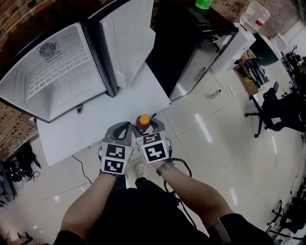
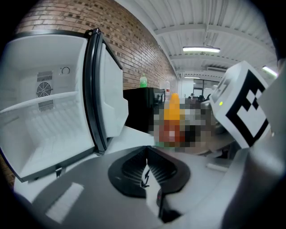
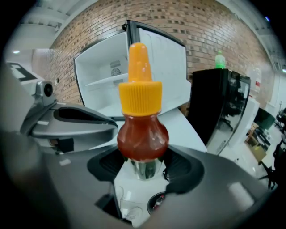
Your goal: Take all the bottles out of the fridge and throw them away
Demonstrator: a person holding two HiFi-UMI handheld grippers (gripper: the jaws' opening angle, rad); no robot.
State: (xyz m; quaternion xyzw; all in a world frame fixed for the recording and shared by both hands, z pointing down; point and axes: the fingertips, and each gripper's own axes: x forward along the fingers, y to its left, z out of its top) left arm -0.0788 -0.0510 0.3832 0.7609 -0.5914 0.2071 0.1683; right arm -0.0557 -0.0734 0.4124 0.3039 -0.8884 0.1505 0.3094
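1. At the bottom centre of the head view, the person's two hands hold the grippers side by side, their marker cubes touching or almost so.
2. The right gripper (image 3: 144, 167) is clamped on a sauce bottle (image 3: 142, 134); its jaws press on the lower body from both sides.
3. The sauce bottle holds dark red sauce and has an orange ribbed cap with a tapered nozzle.
4. In the right gripper view its long axis runs straight up the frame, with the nozzle pointing at the top edge. The head view shows the sauce bottle (image 1: 143, 120) cap-on from above, so it stands upright.
5. The left gripper (image 2: 146, 172) has its jaws closed together with nothing between them.
6. Beyond the grippers, in the upper left of the head view, a white fridge (image 1: 28, 91) stands open on a white board (image 1: 95, 119). Its door (image 1: 126, 38) is swung wide.
7. Inside the fridge are a white wire shelf and a round fan grille.
8. At the upper centre stands a black cabinet (image 1: 191, 43) with a green bottle (image 1: 203, 4) on top.
9. Only the head view shows the shiny tiled floor (image 1: 215, 158), the person's shoe (image 1: 140, 168) and an office chair (image 1: 272, 105) at the right edge.
10. Only the gripper views show the brick wall (image 3: 201, 31) behind the fridge.
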